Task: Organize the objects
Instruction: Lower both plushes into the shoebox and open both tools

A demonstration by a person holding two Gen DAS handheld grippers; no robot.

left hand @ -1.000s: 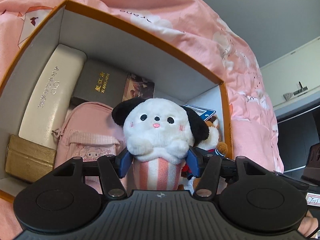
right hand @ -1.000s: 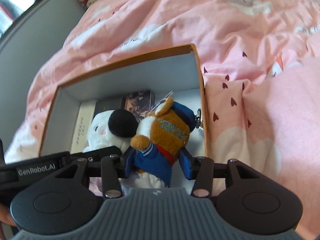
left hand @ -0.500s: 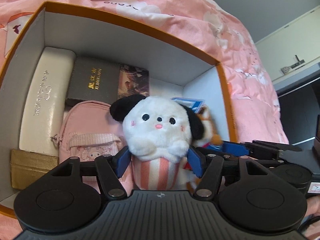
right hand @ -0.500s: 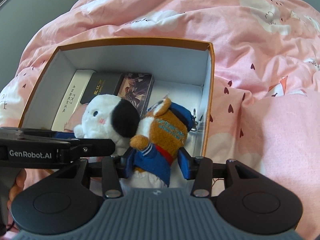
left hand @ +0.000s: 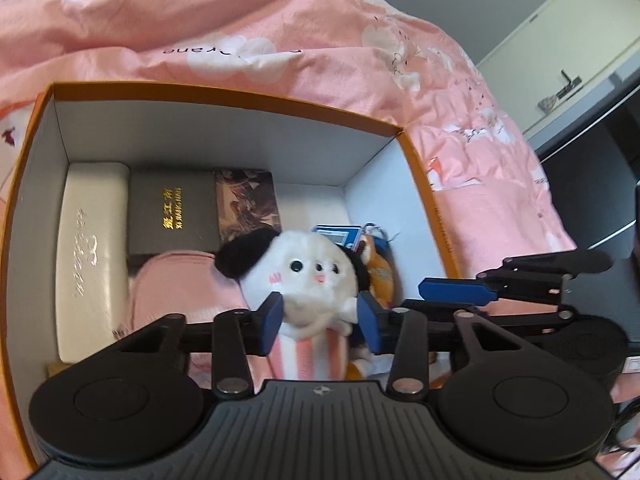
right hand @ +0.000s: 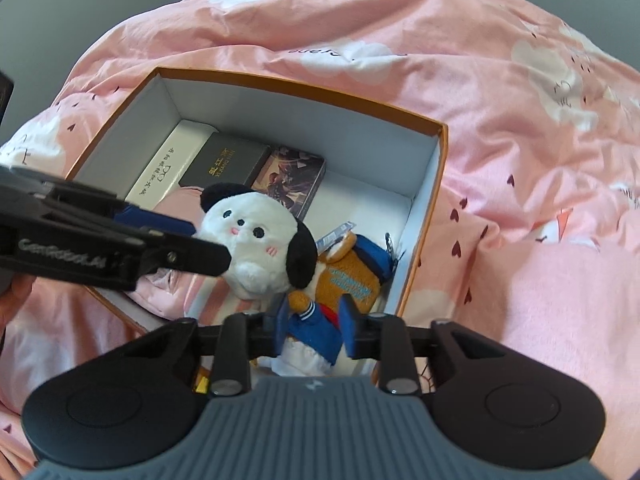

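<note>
Pink bed cover (right hand: 500, 100) all around. One orange box (left hand: 224, 98) sits on it. Inside: one white case (left hand: 90, 248), one dark box (left hand: 172, 212), one picture tin (left hand: 246, 200), one pink pouch (left hand: 180, 284), two soft toys. Left gripper (left hand: 320, 322) closing, pads squeezing white puppy toy (left hand: 304, 276). Right gripper (right hand: 314, 330) pinched tight on brown fox toy (right hand: 344, 280). Both toys inside box, side by side, touching.
</note>
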